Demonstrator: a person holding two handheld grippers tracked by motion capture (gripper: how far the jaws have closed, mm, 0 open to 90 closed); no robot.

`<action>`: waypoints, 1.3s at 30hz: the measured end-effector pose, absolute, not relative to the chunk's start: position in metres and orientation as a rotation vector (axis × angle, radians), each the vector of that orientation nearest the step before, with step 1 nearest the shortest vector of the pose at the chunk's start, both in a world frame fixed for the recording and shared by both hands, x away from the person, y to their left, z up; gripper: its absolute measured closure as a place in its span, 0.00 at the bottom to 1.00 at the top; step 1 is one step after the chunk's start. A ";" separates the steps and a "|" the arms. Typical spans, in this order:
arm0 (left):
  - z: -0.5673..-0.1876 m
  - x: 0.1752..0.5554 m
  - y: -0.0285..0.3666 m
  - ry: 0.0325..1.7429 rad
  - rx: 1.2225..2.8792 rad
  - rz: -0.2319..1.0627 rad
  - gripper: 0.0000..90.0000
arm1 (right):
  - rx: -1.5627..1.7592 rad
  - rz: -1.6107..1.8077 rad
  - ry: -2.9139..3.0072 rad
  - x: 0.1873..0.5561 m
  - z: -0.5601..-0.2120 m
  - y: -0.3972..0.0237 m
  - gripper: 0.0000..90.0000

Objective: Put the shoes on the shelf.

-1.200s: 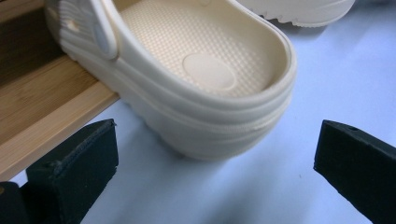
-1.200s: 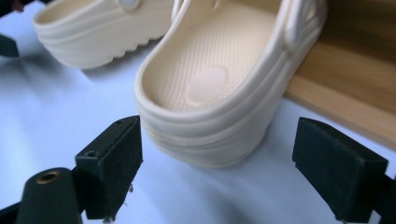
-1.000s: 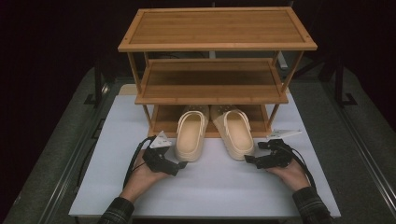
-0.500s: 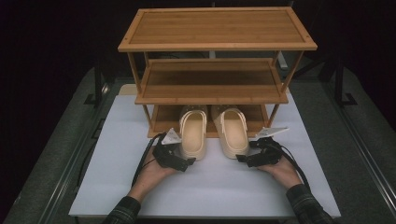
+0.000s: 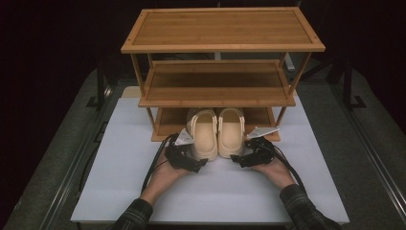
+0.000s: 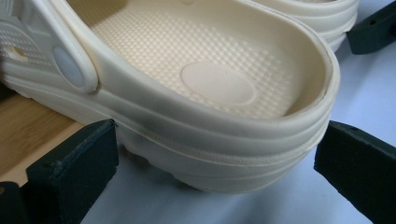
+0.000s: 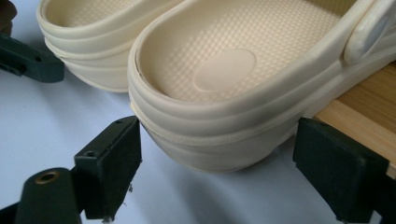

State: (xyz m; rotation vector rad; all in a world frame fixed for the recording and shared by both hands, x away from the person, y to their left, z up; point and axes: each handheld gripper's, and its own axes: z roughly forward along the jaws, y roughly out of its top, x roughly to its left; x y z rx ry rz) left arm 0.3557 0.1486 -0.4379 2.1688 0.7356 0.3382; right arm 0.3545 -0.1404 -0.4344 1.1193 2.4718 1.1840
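Observation:
Two cream clogs stand side by side on the white mat, heels toward me and toes on the rack's lowest board (image 5: 167, 132). My left gripper (image 5: 200, 162) is shut on the heel of the left clog (image 5: 204, 134), with a jaw on each side. In the left gripper view the heel (image 6: 210, 84) sits between the black fingers (image 6: 74, 168) of that gripper (image 6: 217, 135). My right gripper (image 5: 238, 159) holds the heel of the right clog (image 5: 231, 132) the same way. The right gripper view shows that heel (image 7: 210, 70) inside that gripper (image 7: 218, 128).
A three-tier bamboo rack (image 5: 215, 98) stands at the back of the white mat (image 5: 215, 196); its middle and top shelves are bare. Grey table surface and dark rails flank the mat. Cables trail back from both grippers along the forearms.
Both hands have moved forward toward the rack with the clogs. The clogs' toes now reach further in over the lowest board, and the pair stands closer together.

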 end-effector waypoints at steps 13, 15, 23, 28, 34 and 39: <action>-0.435 0.378 0.146 0.770 2.164 0.315 0.00 | 1.191 1.151 2.441 0.373 -0.432 -0.133 0.14; -0.434 0.383 0.146 0.775 2.166 0.307 0.00 | 1.202 1.154 2.439 0.377 -0.434 -0.133 0.14; -0.431 0.401 0.145 0.775 2.188 0.301 0.00 | 1.208 1.127 2.440 0.395 -0.430 -0.129 0.14; -0.430 0.414 0.143 0.780 2.183 0.304 0.00 | 1.226 1.120 2.396 0.404 -0.429 -0.127 0.14; -0.431 0.422 0.137 0.789 2.191 0.337 0.00 | 1.243 1.124 2.361 0.411 -0.436 -0.128 0.15; -0.432 0.431 0.136 0.789 2.190 0.345 0.00 | 1.257 1.084 2.348 0.418 -0.435 -0.125 0.15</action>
